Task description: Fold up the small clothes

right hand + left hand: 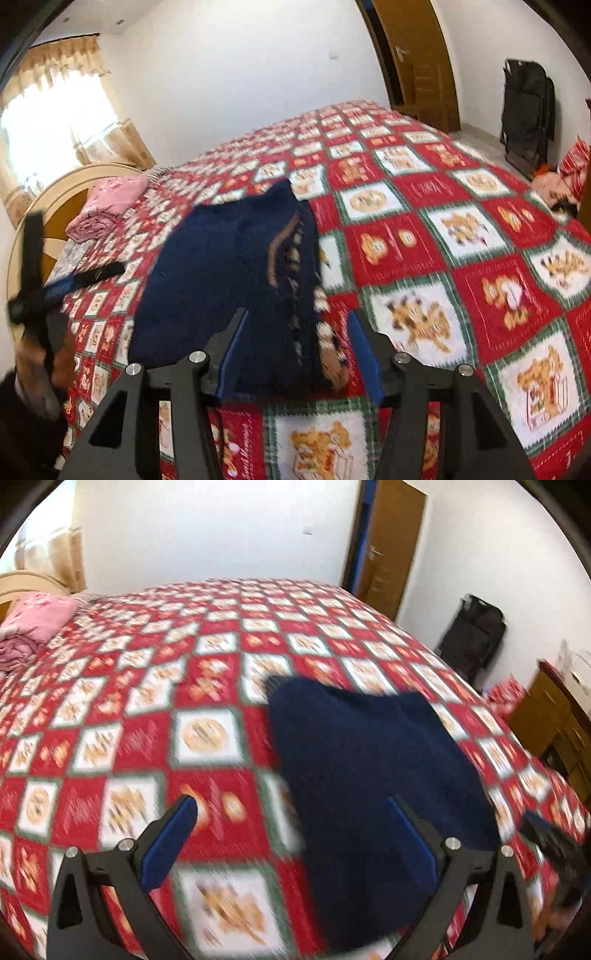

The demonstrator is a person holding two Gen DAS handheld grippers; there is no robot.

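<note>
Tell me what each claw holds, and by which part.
Nothing is held. The left claw is open beside the navy garment; the right claw is open around its patterned edge, not clamped.

Navy knit garment [221,273] lies folded on the bed; patterned trim along one edge.

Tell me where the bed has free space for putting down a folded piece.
Free: bedspread right of the navy garment, toward the door. Also between garment and pink pile. Crowded: the headboard corner around that pile.
</note>
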